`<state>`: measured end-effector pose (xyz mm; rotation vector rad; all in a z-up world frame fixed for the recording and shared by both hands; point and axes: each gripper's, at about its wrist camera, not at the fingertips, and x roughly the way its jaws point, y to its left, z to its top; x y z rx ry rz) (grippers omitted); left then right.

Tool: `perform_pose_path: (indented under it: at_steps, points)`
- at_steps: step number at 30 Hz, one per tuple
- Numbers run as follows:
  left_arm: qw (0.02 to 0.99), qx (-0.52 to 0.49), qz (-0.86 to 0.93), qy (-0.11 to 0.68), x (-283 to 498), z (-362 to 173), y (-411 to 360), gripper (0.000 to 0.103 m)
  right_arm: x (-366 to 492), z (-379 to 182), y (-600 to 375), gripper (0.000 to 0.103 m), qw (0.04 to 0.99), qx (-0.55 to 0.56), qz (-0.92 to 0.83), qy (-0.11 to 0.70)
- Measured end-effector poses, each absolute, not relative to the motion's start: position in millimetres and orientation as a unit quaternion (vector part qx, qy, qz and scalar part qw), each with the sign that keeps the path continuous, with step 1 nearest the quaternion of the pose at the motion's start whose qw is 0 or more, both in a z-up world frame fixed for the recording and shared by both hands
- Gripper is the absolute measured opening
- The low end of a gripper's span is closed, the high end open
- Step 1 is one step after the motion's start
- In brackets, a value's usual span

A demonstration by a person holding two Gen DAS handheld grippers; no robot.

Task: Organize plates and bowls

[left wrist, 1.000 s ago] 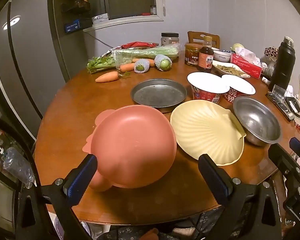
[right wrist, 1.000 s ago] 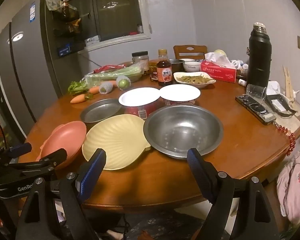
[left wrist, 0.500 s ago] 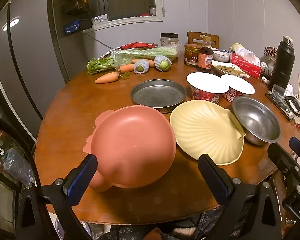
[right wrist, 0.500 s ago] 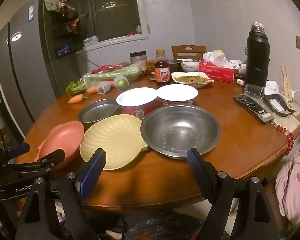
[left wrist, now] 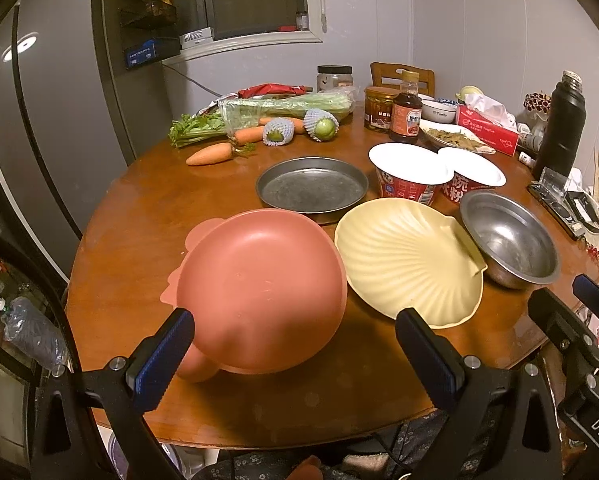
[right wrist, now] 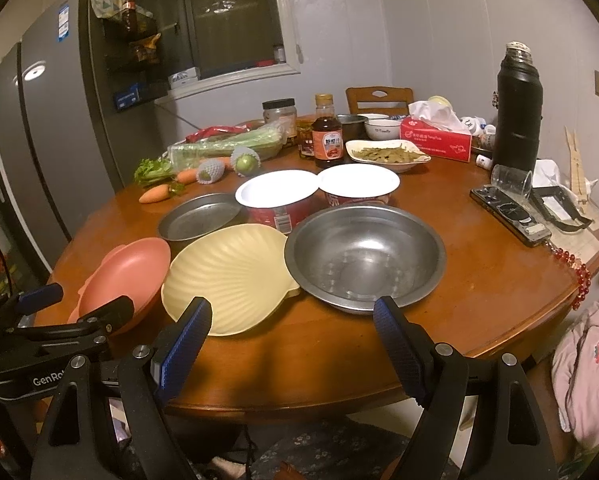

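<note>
- Left tongs (left wrist: 293, 354), seen from the left wrist, stand wide open and grip nothing; their blue-padded fingers (left wrist: 165, 354) flank the near rim of the pink chick-shaped bowl (left wrist: 261, 290) without touching it.
- That pink bowl sits near the front edge of the round wooden table (left wrist: 139, 232), with the cream shell-shaped plate (left wrist: 409, 260) just beside it on the right.
- Behind these two lies a grey metal pan (left wrist: 312, 189), and the steel bowl (left wrist: 509, 242) sits right of the shell plate.
- Right tongs (right wrist: 293, 340), seen from the right wrist, are likewise spread wide and empty, hovering over the table's near edge.
- One blue finger (right wrist: 185, 344) overlaps the shell plate (right wrist: 229, 276) in the picture, the other the steel bowl (right wrist: 365, 254).
- Two lidded instant-noodle cups (right wrist: 277, 200) stand just behind, and the pink bowl (right wrist: 127, 272) lies far left beside the left tongs (right wrist: 75, 300).
</note>
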<state>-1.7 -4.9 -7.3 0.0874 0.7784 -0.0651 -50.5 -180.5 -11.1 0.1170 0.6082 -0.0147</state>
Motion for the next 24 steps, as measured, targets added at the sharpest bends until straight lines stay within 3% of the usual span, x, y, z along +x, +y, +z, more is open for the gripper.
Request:
perform_pose_path:
  at_steps: [24]
  points:
    - [0.924,0.046,-0.035,0.377,-3.1,-4.5,-8.2,0.101,-54.9,-6.4,-184.1,0.084,0.951,0.06,-0.019,0.303]
